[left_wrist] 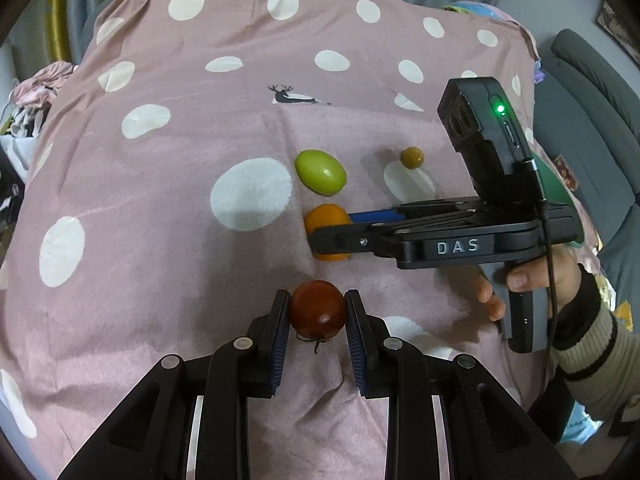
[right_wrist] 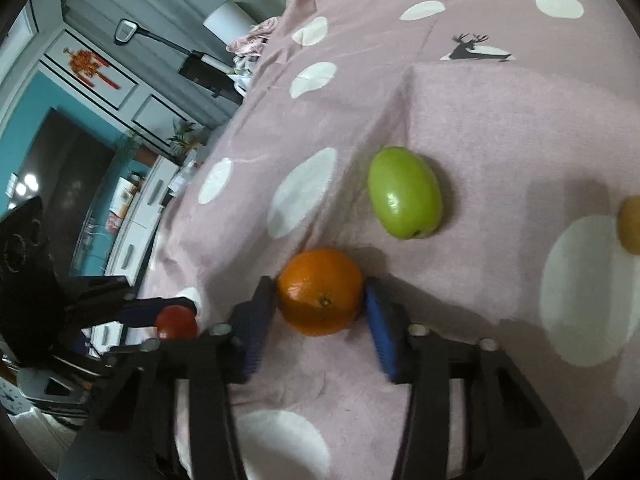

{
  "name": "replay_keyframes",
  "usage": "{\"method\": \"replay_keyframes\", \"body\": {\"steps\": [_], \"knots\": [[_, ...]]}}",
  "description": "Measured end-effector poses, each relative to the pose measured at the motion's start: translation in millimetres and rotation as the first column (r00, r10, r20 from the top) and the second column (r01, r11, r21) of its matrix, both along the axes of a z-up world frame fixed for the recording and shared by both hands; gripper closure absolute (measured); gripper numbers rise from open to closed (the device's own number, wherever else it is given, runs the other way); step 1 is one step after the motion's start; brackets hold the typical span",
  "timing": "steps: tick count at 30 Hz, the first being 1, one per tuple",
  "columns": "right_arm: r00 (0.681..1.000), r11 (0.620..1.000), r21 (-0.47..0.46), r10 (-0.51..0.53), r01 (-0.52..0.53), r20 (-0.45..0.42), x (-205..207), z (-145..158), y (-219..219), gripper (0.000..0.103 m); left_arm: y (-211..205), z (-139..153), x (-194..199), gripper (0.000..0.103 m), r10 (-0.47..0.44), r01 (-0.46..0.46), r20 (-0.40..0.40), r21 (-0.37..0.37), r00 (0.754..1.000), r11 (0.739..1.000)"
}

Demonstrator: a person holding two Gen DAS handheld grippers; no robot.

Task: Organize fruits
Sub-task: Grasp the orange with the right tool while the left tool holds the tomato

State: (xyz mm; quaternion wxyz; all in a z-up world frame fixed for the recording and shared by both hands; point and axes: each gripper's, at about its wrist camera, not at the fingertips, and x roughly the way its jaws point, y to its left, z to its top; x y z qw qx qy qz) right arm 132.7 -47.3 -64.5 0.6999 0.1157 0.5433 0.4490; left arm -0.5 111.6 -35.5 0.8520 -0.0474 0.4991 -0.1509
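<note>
My left gripper (left_wrist: 317, 308) is shut on a dark red tomato (left_wrist: 318, 307), stem toward the camera, just above the pink dotted cloth (left_wrist: 160, 240). My right gripper (right_wrist: 320, 300) is shut on an orange (right_wrist: 320, 291); in the left wrist view it reaches in from the right (left_wrist: 332, 236) around the same orange (left_wrist: 326, 218). A green oval fruit (left_wrist: 320, 171) lies just beyond the orange, also in the right wrist view (right_wrist: 405, 192). A small brown round fruit (left_wrist: 412, 157) lies further right (right_wrist: 632, 224). The tomato shows at left in the right wrist view (right_wrist: 176, 322).
The cloth covers a soft bed-like surface that falls away at the edges. A grey chair (left_wrist: 592, 92) stands at the right. Clothes (left_wrist: 32, 96) lie at the left edge. Cabinets and a dark screen (right_wrist: 68, 168) stand beyond the bed.
</note>
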Motion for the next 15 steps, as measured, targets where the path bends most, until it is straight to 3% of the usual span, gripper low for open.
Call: {"method": "replay_keyframes", "body": {"steps": [15], "knots": [[0.993, 0.990, 0.080, -0.118, 0.117, 0.003, -30, 29, -70, 0.060, -22, 8, 0, 0.075, -0.029, 0.031, 0.036, -0.041, 0.999, 0.999]]}}
